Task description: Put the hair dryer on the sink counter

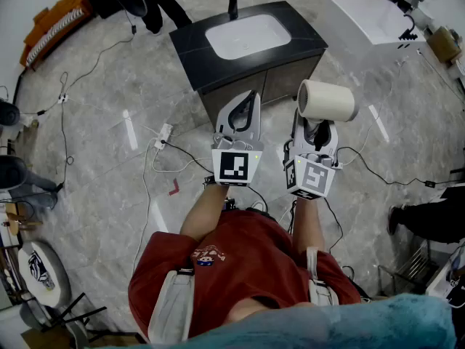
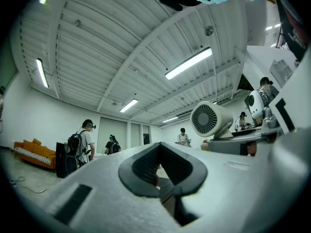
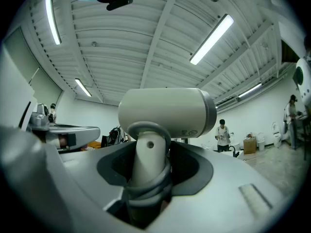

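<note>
**Right gripper grips the hair dryer, short of the sink counter**

Right gripper point(image 1: 317, 127) is clamped on the handle of the hair dryer point(image 1: 327, 100). In the right gripper view the jaws of this gripper point(image 3: 148, 166) press on either side of the pale handle, and the dryer's barrel point(image 3: 165, 113) stands above them, lying crosswise. A grey cord point(image 3: 146, 186) is wound in loops round the lower handle, right at the jaws.

In the head view the dryer is held up in the air over the marble floor point(image 1: 109, 86). It is off the sink counter point(image 1: 192, 46), on the near side of its front edge and close to its front right corner. The dark counter top holds a white basin point(image 1: 247, 36), with a faucet point(image 1: 232, 4) at the back edge.

The left gripper point(image 1: 243, 111) is level with the right one and just beside it. Its jaws are drawn together with nothing between them point(image 2: 163, 171). From the left gripper view the dryer's vented rear end point(image 2: 205, 120) shows off to the right.

A power strip point(image 1: 164, 132) and loose cables lie on the floor before the counter's front left corner.
</note>
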Demonstrator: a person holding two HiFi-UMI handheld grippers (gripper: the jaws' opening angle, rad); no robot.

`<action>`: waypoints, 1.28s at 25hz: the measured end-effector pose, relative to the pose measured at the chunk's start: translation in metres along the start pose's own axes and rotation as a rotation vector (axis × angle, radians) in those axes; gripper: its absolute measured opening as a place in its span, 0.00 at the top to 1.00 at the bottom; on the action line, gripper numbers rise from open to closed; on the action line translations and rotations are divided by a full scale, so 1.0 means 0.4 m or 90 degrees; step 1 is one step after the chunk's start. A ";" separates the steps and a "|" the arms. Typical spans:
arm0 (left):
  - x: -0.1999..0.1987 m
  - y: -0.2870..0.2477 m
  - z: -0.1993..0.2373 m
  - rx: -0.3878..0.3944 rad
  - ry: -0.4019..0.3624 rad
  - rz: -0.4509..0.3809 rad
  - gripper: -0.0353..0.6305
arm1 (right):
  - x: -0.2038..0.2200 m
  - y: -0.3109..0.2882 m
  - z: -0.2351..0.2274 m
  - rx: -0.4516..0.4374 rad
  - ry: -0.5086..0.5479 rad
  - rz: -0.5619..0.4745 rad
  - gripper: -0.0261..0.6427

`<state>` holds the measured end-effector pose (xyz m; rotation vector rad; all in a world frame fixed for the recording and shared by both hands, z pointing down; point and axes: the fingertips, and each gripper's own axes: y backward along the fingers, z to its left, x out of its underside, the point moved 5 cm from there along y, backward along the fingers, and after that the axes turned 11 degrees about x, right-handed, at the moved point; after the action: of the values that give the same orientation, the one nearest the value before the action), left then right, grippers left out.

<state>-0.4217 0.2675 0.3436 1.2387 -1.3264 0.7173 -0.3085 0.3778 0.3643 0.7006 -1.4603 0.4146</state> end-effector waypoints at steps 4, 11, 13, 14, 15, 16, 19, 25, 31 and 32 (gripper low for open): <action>-0.006 -0.019 -0.025 0.004 0.007 -0.009 0.95 | 0.001 0.003 -0.023 0.003 0.004 0.002 0.67; -0.020 -0.043 -0.073 0.013 -0.003 -0.017 0.95 | -0.006 0.011 -0.076 0.016 0.011 0.002 0.67; -0.020 -0.048 -0.082 0.013 0.000 -0.009 0.95 | -0.007 0.011 -0.088 0.015 0.012 0.001 0.67; -0.020 -0.050 -0.089 0.013 0.002 -0.007 0.95 | -0.007 0.012 -0.094 0.015 0.012 0.002 0.67; -0.022 -0.053 -0.096 0.012 0.001 -0.010 0.95 | -0.006 0.014 -0.101 0.014 0.012 0.004 0.67; -0.024 -0.058 -0.104 0.012 -0.001 -0.014 0.95 | -0.005 0.015 -0.109 0.014 0.011 0.005 0.67; -0.020 -0.079 -0.132 0.015 -0.004 -0.017 0.95 | 0.001 0.012 -0.139 0.012 0.009 0.009 0.67; -0.012 -0.128 -0.195 0.018 0.001 -0.013 0.95 | 0.012 0.005 -0.218 0.014 -0.001 0.014 0.67; -0.004 -0.162 -0.244 0.020 -0.006 -0.004 0.95 | 0.029 0.002 -0.280 0.014 -0.011 0.018 0.67; -0.003 -0.167 -0.250 0.020 -0.006 -0.003 0.95 | 0.030 0.001 -0.288 0.013 -0.011 0.017 0.67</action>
<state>-0.3287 0.3434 0.3448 1.2715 -1.3240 0.7312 -0.2207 0.4515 0.3802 0.7031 -1.4845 0.4458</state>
